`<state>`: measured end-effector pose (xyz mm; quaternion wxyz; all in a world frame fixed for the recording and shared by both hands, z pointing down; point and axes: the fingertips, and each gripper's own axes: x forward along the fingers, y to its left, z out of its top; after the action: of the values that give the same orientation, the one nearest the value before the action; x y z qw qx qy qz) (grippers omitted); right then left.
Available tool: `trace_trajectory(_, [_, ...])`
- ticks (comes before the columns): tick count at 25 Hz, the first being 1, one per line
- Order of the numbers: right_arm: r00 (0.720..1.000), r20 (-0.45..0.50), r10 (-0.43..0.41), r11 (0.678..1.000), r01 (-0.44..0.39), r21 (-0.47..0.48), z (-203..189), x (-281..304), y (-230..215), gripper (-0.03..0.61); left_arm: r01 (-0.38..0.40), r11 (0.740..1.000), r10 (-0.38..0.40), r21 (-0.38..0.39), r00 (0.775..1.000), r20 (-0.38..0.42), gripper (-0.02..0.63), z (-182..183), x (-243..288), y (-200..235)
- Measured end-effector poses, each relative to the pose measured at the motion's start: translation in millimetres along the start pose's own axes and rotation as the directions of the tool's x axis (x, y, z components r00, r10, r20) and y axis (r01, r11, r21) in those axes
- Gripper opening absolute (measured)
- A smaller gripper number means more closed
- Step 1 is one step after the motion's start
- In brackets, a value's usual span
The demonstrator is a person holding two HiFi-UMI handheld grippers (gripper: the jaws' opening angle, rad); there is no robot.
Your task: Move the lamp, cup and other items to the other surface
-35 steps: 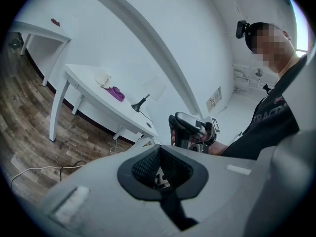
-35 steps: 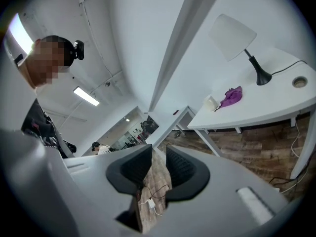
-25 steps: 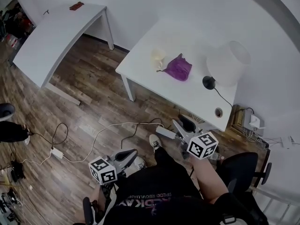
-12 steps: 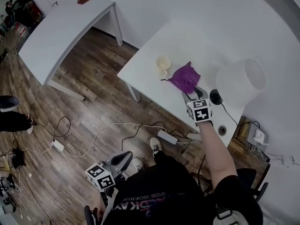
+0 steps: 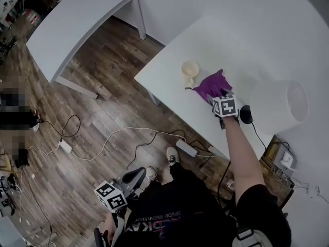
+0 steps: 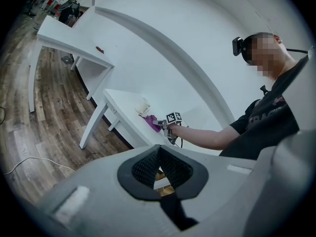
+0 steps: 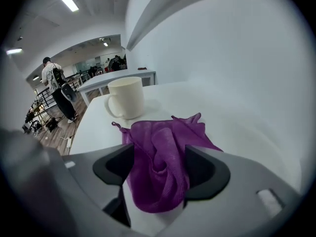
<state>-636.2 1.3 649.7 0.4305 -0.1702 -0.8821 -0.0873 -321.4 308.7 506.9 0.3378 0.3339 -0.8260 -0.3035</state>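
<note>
White table, wood-plank floor

A white table bore a cream cup, a crumpled purple cloth just beside it, and a white-shaded lamp; a second table stood well apart.

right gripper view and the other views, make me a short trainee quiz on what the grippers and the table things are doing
1. True or false: the purple cloth lies between the jaws of the right gripper, which stand apart.
2. In the right gripper view, what stands just beyond the cloth? A) a white cup B) a green bottle C) a red bowl
3. Fill in: the jaws of the left gripper are ____, with nothing between them.
Key: 1 true (those jaws have just been opening, with the cloth between them). 2 A. 3 shut.
</note>
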Motion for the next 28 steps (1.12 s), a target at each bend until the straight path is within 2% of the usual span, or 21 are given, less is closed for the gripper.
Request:
trace_trajectory(3, [1.0,-0.016,-0.004,1.0,0.003,-0.007,-5.1,8.5,-2.1,0.308,-0.003,1.0,0.003,-0.007,1.0,-0.002,-0.008,0.3,6.1,0.6])
trace_trajectory(8, [0.998,-0.012,-0.069,0.998,0.068,-0.014,-6.9,10.6,-14.1,0.135,-0.007,1.0,0.007,-0.012,1.0,-0.002,-0.008,5.0,8.3,1.8])
trace_trajectory(11, [0.996,-0.01,-0.087,0.996,0.087,-0.012,-6.8,9.1,-18.2,0.088,-0.006,1.0,0.005,-0.008,1.0,-0.004,-0.008,7.8,8.9,0.6])
trace_trajectory(20, [0.992,0.055,-0.112,0.994,0.111,0.016,2.3,-8.1,-17.7,0.057,0.009,1.0,-0.008,0.013,1.0,-0.022,-0.008,12.7,8.7,0.1])
trace_trajectory(28, [0.986,0.135,-0.101,0.994,0.095,0.05,6.5,-41.4,-5.0,0.054,0.043,0.998,-0.041,0.05,0.998,-0.041,-0.008,13.6,5.6,-8.0])
